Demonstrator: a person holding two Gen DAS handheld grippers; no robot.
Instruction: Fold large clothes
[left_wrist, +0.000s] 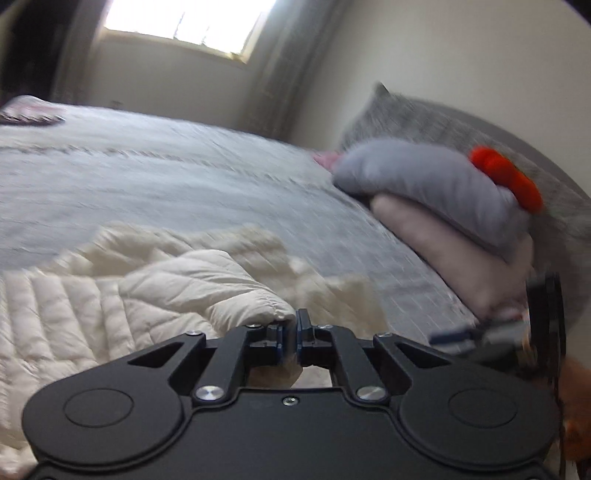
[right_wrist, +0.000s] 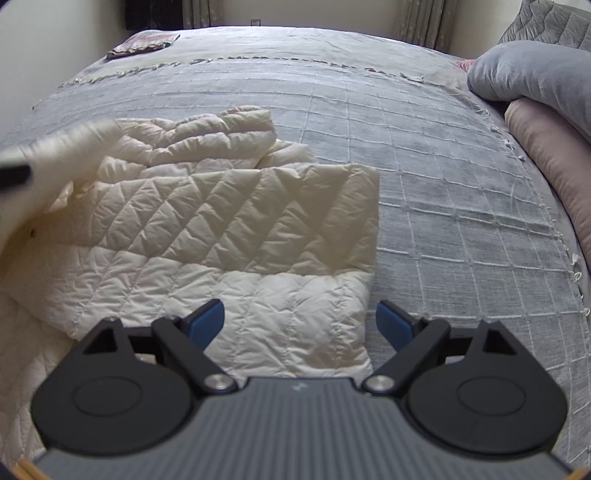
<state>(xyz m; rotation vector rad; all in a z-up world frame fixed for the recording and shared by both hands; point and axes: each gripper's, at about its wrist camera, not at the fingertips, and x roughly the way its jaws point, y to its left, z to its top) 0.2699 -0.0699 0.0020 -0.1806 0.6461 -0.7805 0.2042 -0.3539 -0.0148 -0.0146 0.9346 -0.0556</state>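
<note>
One cream quilted jacket lies partly folded near the bed's front edge. Left gripper: fingers pinched on a sleeve cuff. Right gripper: fingers spread, empty, above the hem. Two stacked pillows occupy the right edge. Only the left view shows the window; only the right, a folded cloth at the far-left corner.

Home bedroom, likely, bed, pillows, curtained window

Cream quilted jacket of puffy, faintly shiny cloth, grey bedspread of matt woven grid-textured fabric, soft matt grey pillow, matt black plastic right gripper.
</note>
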